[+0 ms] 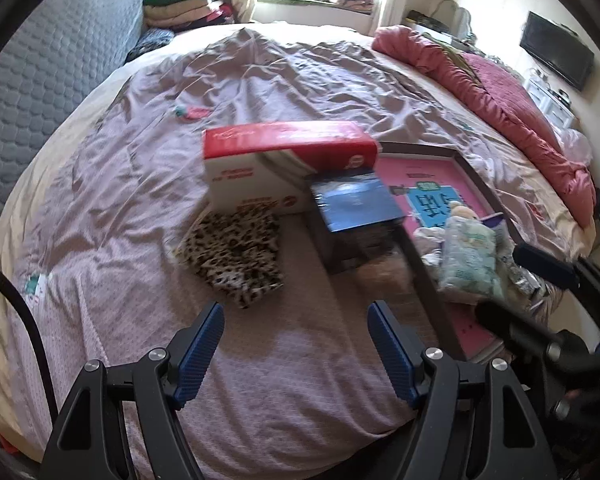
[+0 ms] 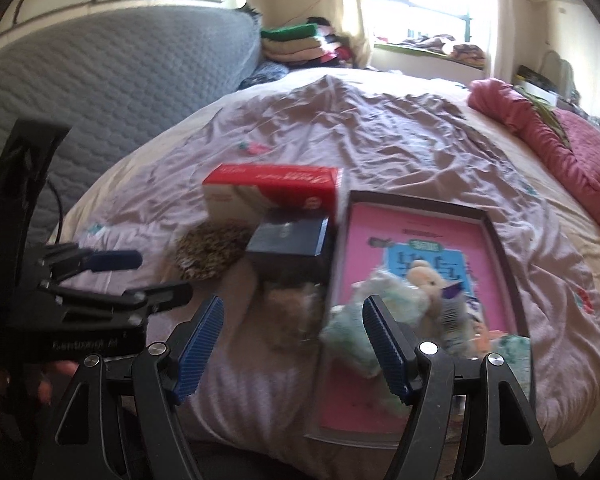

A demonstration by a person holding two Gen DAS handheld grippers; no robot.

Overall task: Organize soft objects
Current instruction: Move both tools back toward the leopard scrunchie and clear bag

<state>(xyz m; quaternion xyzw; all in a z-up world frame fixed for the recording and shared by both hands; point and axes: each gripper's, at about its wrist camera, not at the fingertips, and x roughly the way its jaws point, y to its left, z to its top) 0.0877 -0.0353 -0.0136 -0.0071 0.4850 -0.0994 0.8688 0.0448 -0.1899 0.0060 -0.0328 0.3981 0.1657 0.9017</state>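
A dark-rimmed tray [image 1: 420,172] [image 2: 380,240] with a pink bottom lies on the bed. In it are a mint-green plush [image 1: 468,256] [image 2: 360,320] and a beige toy [image 1: 462,210] [image 2: 424,276]. Left of the tray stand a red-and-white box [image 1: 284,160] [image 2: 276,192] and a dark blue box [image 1: 356,204] [image 2: 288,240]. A leopard-print soft piece [image 1: 236,260] [image 2: 212,252] lies in front of the red box. Something tan and fuzzy [image 2: 292,308], blurred, sits below the dark box. My left gripper [image 1: 296,356] [image 2: 160,276] hangs open above the sheet near the leopard piece. My right gripper [image 2: 294,352] [image 1: 502,280] is open over the tray's near left rim.
The wrinkled mauve sheet [image 1: 300,80] covers the bed. A grey quilted mattress [image 2: 120,80] leans at the left. Folded clothes [image 2: 300,44] are stacked at the far corner. A pink duvet [image 1: 500,92] runs along the right edge. A small red item [image 1: 192,112] lies further back.
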